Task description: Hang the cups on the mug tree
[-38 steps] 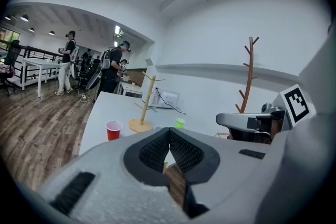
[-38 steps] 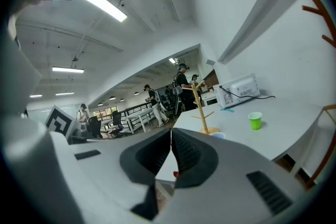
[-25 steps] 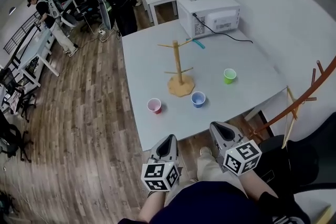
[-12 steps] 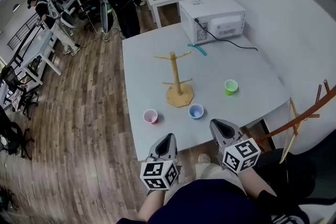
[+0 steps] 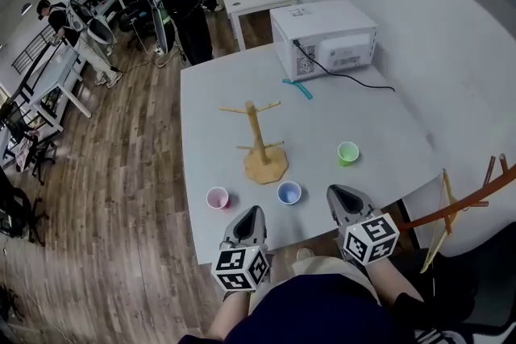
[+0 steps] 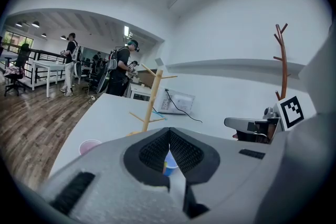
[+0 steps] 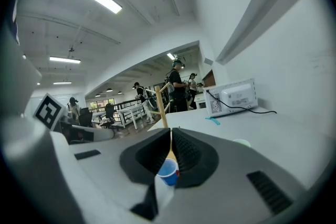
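blue cup (image 6: 169, 164) mostly hidden behind the fingers (image 6: 153, 153).

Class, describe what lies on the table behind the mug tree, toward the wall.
Behind the mug tree lies a small teal object, then the white microwave with its black cable. Whatever stands behind the microwave is covered by it.

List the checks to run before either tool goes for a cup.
1. Stand: the mug tree is upright, pegs bare: ok.
2. Cups: pink cup, blue cup and green cup stand upright and apart on the table: ok.
3. Nothing carried: left tool and right tool hold nothing: ok.
4. Jaws ready to take a cup: both shut: not ok.
5. Handles on the cups to fit the pegs: cannot tell.
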Demonstrator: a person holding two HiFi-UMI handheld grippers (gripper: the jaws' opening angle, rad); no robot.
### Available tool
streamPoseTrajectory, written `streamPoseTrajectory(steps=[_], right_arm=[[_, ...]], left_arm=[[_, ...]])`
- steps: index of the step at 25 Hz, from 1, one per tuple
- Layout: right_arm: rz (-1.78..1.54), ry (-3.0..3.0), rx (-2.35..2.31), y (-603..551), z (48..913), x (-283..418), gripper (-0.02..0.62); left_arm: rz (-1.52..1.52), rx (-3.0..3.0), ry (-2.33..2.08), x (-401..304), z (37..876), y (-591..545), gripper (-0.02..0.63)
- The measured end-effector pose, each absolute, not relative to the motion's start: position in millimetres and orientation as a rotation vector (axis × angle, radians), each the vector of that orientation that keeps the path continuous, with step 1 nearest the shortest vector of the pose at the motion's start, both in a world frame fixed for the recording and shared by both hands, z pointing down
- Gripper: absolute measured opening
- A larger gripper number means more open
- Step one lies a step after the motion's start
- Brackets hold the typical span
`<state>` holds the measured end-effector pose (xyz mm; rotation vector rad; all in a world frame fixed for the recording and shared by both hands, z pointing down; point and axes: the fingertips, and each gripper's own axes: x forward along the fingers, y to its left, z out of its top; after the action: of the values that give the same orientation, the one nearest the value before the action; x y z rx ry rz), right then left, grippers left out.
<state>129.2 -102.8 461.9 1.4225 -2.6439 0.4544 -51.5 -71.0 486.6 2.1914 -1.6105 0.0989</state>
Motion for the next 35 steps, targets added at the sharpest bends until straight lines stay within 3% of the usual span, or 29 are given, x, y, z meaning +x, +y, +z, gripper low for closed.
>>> streamPoseTrajectory(steps=[22,29,35], right_arm=[[0.486,-2.501,1.470,-169.4,537.9,200.6,0.034],[0.468,-2.427,1.488,-183.5,565.9,217.3,0.151],[0.476,-2.380,1.484,-193.0,589.6,227.8,0.169]], left_arm=[[0.127,2.123,-1.647,-33.4,515.7,-117.6,0.020],[0.134,2.097,-1.668,-33.8,523.1,-119.9,0.020],[0.140,2.082,-1.688,-35.2,525.1,-123.3,0.020]])
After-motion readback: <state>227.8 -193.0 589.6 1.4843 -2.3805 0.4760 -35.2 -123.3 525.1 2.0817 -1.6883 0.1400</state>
